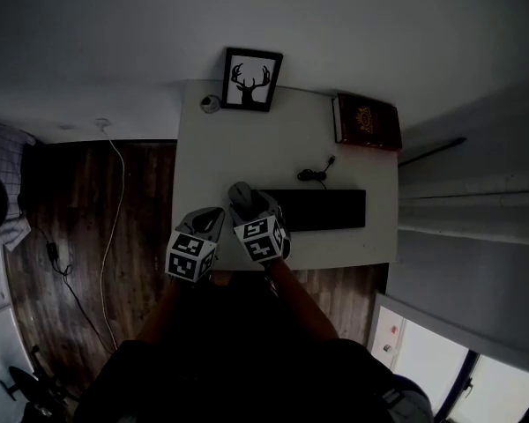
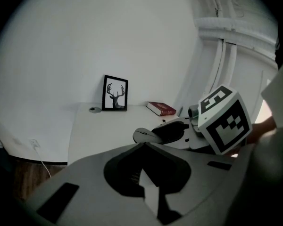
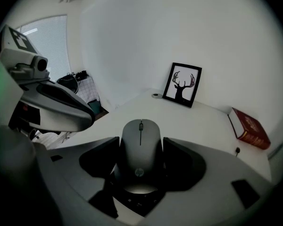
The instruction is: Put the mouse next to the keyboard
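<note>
A grey mouse [image 3: 140,150] sits lengthwise between the jaws of my right gripper [image 3: 141,159], which is shut on its sides. In the head view the right gripper [image 1: 251,211] holds the mouse [image 1: 239,192] just left of the black keyboard [image 1: 322,209] on the white desk [image 1: 273,144]. From the left gripper view the mouse [image 2: 145,135] pokes out of the right gripper's dark fingers [image 2: 172,131]. My left gripper [image 1: 204,225] hovers over the desk's front left, its jaws together with nothing between them [image 2: 146,173].
A framed deer picture [image 1: 250,79] and a small round object [image 1: 210,104] stand at the desk's back edge. A red book [image 1: 368,122] lies at the back right. A cable [image 1: 316,174] runs from the keyboard. Wood floor with a white cord [image 1: 115,201] lies left.
</note>
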### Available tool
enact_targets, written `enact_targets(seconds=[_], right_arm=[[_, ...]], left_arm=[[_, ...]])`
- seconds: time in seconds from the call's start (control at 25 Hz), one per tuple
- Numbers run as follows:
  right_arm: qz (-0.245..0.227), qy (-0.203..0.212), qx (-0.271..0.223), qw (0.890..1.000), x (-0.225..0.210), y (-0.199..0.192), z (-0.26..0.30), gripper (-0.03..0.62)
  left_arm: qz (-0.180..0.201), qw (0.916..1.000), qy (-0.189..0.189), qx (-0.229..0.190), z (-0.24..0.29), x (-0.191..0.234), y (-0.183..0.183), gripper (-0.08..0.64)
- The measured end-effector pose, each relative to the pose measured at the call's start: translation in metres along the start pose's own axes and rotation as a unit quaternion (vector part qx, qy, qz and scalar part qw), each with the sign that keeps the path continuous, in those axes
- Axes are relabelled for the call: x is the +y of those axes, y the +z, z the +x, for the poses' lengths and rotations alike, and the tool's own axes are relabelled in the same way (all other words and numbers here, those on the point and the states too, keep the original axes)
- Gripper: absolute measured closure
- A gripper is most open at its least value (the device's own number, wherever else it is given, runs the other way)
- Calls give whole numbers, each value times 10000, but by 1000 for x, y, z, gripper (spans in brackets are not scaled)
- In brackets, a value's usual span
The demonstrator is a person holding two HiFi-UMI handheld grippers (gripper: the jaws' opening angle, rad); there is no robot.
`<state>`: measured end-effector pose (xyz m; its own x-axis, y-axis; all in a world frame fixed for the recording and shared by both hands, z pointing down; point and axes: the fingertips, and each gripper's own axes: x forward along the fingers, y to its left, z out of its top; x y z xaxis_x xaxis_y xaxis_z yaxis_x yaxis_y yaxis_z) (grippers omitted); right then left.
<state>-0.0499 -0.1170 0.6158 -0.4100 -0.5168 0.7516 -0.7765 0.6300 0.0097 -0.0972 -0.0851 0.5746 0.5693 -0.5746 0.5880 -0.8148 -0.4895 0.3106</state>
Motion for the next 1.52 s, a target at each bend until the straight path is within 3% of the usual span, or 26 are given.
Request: enact_targets(seconds=[0.92, 1.52], right_arm=[[744, -483, -74, 9960, -86, -53, -49, 288], [1215, -746, -227, 9895, -151, -97, -85, 288]], left_arm=[[612, 9956, -625, 341, 66, -89, 18, 557], [997, 9901, -826, 548, 112, -154, 24, 557]])
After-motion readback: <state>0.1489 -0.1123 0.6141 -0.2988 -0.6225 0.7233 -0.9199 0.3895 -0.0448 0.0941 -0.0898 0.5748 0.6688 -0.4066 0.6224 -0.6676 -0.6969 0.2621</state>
